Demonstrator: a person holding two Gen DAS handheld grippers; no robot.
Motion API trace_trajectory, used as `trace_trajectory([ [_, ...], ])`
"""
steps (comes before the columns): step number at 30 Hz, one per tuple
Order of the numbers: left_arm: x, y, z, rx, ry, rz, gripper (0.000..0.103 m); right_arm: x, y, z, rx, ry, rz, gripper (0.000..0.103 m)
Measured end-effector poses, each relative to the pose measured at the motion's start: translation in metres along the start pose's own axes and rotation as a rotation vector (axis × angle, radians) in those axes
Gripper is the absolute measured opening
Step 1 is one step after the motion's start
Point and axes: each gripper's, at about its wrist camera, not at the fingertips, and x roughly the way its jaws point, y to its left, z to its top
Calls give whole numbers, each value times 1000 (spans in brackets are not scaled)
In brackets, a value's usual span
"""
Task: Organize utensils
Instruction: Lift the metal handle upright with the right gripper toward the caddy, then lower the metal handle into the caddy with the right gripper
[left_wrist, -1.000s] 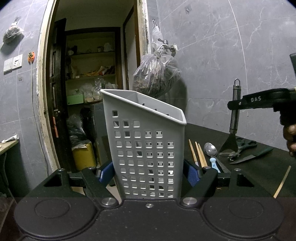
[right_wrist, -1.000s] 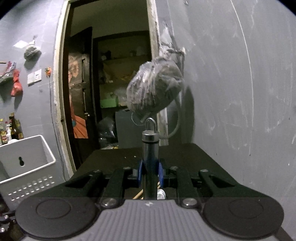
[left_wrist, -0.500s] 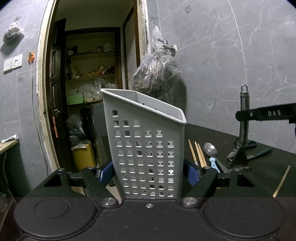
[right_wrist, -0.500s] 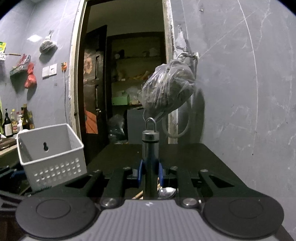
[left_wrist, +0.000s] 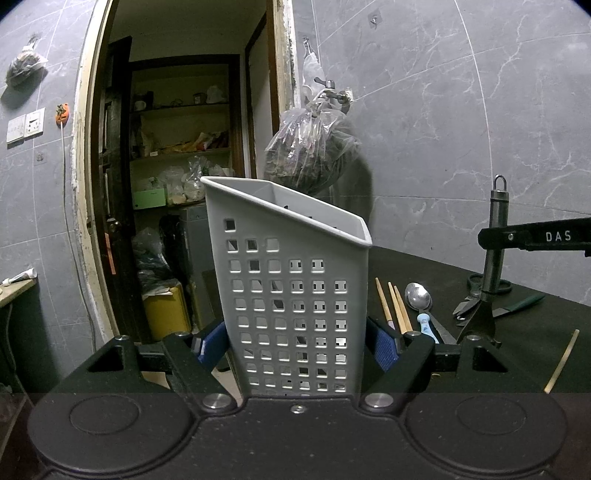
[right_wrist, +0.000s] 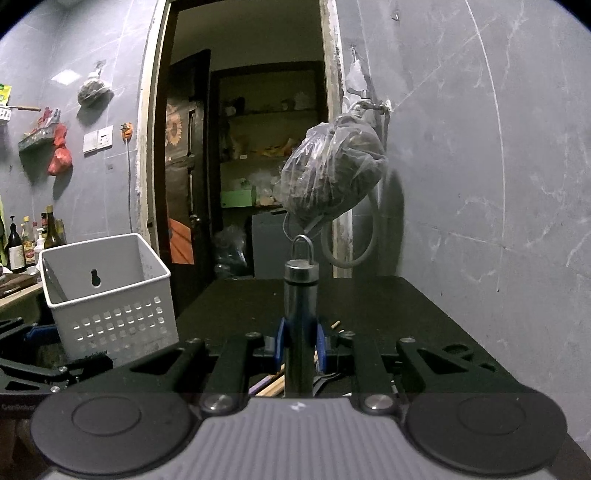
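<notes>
1. Grey perforated utensil caddy (left_wrist: 295, 295) clamped btwn L gripper (left_wrist: 297, 341) blue pads, jaws set wide on its sides; caddy upright at black table (left_wrist: 424, 269) edge.
2. R gripper (right_wrist: 300, 343) jaws narrow, pinching a steel utensil handle (right_wrist: 300, 295); handle upright, hang loop on top.
3. Loose on table right of caddy: chopsticks (left_wrist: 391, 306), spoon (left_wrist: 418, 296), scissors (left_wrist: 480, 295).

Both grippers are black linkage frames with silver screws and blue finger pads (left_wrist: 382, 347); the right gripper (right_wrist: 300, 345) has a grey ribbed housing, white "DAS" lettering.
</notes>
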Motion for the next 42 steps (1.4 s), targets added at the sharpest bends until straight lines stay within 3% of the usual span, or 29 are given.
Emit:
trace_trajectory([
  [13,0,0,0,0,0,-1,79,-8,3,4,0,-36,6,20],
  [19,-1,0,0,0,0,-2,79,-16,10,22,-10,-91,33,20],
  [31,-1,0,0,0,0,-2,79,-31,37,68,-2,-297,158,20],
  [42,-2,0,0,5,-3,-19,79,-17,79,100,-1,-400,309,20],
])
